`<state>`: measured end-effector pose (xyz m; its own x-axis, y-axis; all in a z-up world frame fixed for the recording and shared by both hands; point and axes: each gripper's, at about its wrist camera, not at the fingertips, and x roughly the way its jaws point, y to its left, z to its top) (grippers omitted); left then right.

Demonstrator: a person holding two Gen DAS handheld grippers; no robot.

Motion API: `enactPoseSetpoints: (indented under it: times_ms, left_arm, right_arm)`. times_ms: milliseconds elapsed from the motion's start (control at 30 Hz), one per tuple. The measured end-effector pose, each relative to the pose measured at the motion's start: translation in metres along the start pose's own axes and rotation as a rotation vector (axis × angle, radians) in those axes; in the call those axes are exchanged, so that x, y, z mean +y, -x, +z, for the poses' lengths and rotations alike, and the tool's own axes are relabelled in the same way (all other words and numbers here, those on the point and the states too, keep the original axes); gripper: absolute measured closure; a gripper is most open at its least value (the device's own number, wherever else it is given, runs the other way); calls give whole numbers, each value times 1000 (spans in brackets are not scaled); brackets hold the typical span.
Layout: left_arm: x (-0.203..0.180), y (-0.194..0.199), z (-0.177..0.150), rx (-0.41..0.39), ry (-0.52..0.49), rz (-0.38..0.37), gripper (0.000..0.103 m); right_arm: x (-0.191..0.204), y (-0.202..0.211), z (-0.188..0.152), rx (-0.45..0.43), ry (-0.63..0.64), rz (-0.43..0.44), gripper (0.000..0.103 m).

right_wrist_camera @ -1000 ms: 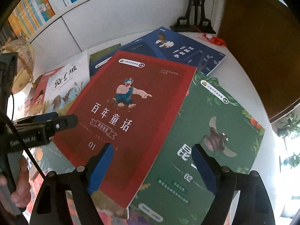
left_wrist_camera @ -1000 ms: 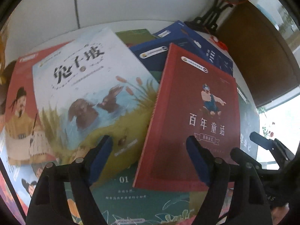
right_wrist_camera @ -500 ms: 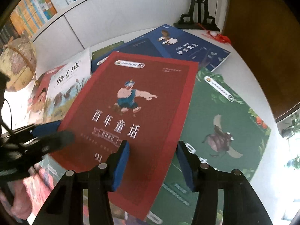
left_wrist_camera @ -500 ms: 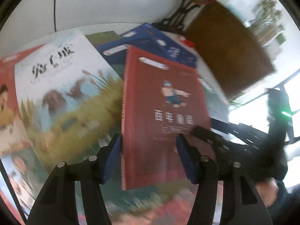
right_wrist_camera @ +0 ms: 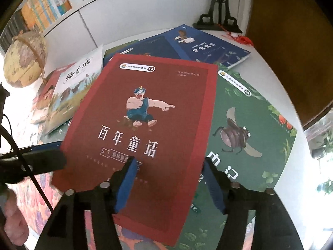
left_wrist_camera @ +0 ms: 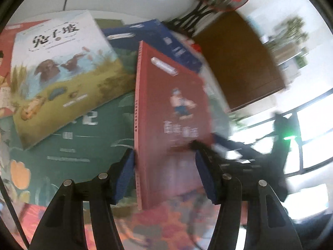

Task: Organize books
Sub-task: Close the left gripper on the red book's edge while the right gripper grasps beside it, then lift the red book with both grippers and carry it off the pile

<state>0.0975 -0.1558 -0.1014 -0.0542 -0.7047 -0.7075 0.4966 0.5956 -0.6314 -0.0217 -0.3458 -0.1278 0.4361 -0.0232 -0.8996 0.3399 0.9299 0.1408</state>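
Note:
A red book (left_wrist_camera: 172,104) with a pointing cartoon figure on its cover (right_wrist_camera: 145,114) lies on top of a spread of books. My left gripper (left_wrist_camera: 164,150) is shut on its spine side: one pad sits against the spine, the other on the cover. That edge is tilted up off the green book (left_wrist_camera: 93,135) beneath. In the right wrist view the left gripper (right_wrist_camera: 41,158) shows at the book's left corner. My right gripper (right_wrist_camera: 169,162) hovers over the book's near right part. Its jaws are opening, one pad above the cover, the other past the right edge, pressing nothing.
Around the red book lie a green beetle book (right_wrist_camera: 249,114), a white rabbit book (right_wrist_camera: 72,89) and blue books (right_wrist_camera: 208,45) on a white table (right_wrist_camera: 270,79). A globe (right_wrist_camera: 25,60), a black ornament stand (right_wrist_camera: 218,10) and a brown panel (right_wrist_camera: 291,52) border it.
The left jaws narrowed around the red book's spine side and swung right, and that edge lifted. The right jaws narrowed, then widened, and moved in over the cover.

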Motion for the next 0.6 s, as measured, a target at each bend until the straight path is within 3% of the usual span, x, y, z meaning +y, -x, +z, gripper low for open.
enactPoseSetpoints:
  times_ms: [100, 233, 367, 433, 500, 600]
  left_arm:
    - [-3, 12, 0, -36, 14, -110, 47]
    - [1, -10, 1, 3, 1, 24, 47]
    - [6, -24, -2, 21, 55, -35, 47]
    - [3, -27, -1, 19, 47, -21, 47]
    - [3, -30, 0, 23, 54, -11, 47]
    - [10, -39, 4, 22, 107, -57, 51]
  right_arm:
    - [-2, 1, -2, -16, -10, 22, 33]
    - [1, 0, -2, -15, 6, 10, 32]
    - [1, -1, -3, -27, -1, 9, 28]
    - [1, -1, -3, -30, -5, 15, 28]
    - [-5, 1, -2, -26, -36, 59, 28]
    - [-27, 9, 1, -36, -178, 247, 28]
